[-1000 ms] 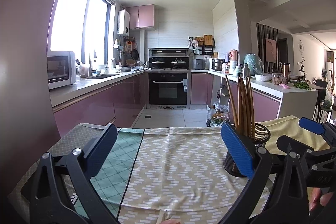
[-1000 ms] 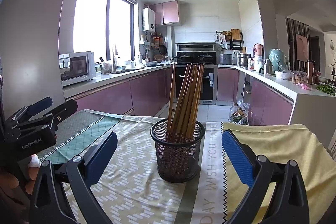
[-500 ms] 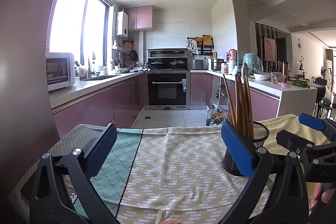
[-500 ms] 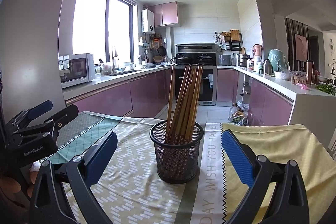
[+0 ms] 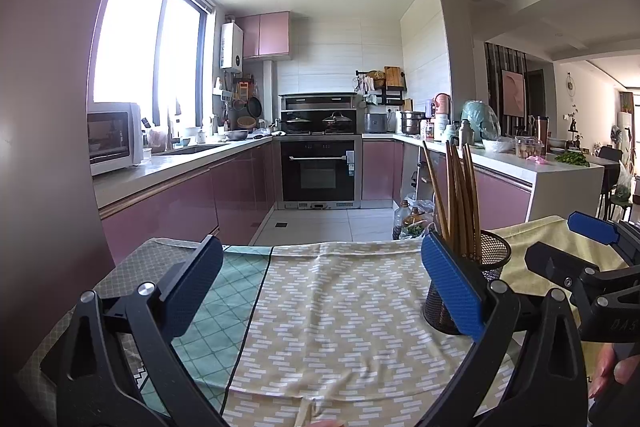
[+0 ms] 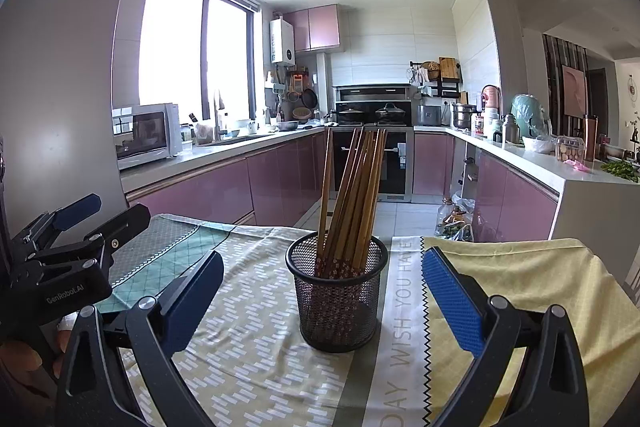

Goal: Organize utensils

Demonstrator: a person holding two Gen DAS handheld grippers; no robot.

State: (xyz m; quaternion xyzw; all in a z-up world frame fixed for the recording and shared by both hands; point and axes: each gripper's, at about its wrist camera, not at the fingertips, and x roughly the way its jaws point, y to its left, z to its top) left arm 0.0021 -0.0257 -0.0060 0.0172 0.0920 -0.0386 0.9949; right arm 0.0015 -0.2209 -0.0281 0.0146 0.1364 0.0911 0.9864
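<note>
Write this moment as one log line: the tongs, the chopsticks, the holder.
left tongs: open, empty | right tongs: open, empty | chopsticks: all in holder, leaning | holder: upright on cloth, untouched

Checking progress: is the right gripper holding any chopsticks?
No, the right gripper is open and empty; the chopsticks stand in the mesh holder.

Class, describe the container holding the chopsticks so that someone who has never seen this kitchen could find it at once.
Start at the table covered with patterned cloths facing the pink-cabinet kitchen. Near the middle, beside the pale strip printed with lettering, stands a round black wire-mesh cup. It is the only upright thing on the cloths, and a bundle of brown wooden chopsticks leans out of its top.
</note>
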